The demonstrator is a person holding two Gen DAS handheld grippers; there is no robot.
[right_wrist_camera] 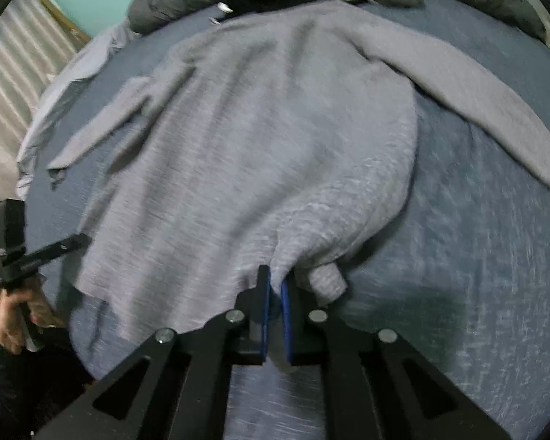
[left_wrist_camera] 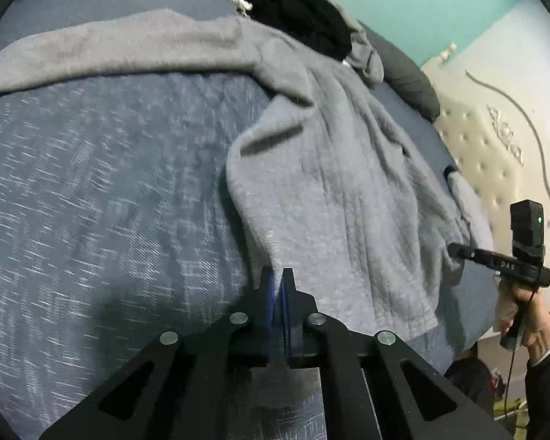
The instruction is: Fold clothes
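A grey knitted sweater [left_wrist_camera: 330, 183] lies spread on the bed, one long sleeve [left_wrist_camera: 110, 55] stretched out to the left. My left gripper [left_wrist_camera: 277, 275] is shut on the near corner of its hem, with fabric pinched between the blue pads. In the right wrist view the sweater [right_wrist_camera: 256, 146] fills the middle, and my right gripper [right_wrist_camera: 275, 278] is shut on a bunched fold of the hem. Each gripper shows in the other's view at the sweater's side edge: the right gripper [left_wrist_camera: 454, 251] and the left gripper [right_wrist_camera: 80, 240], both held by hands.
A blue-grey bedcover [left_wrist_camera: 110, 183] lies under the sweater. A black garment pile [left_wrist_camera: 297, 11] and a dark grey pillow [left_wrist_camera: 407, 80] sit at the far end. A cream tufted headboard [left_wrist_camera: 495, 146] stands at the right. The bed's edge is near the person's hand [right_wrist_camera: 14, 311].
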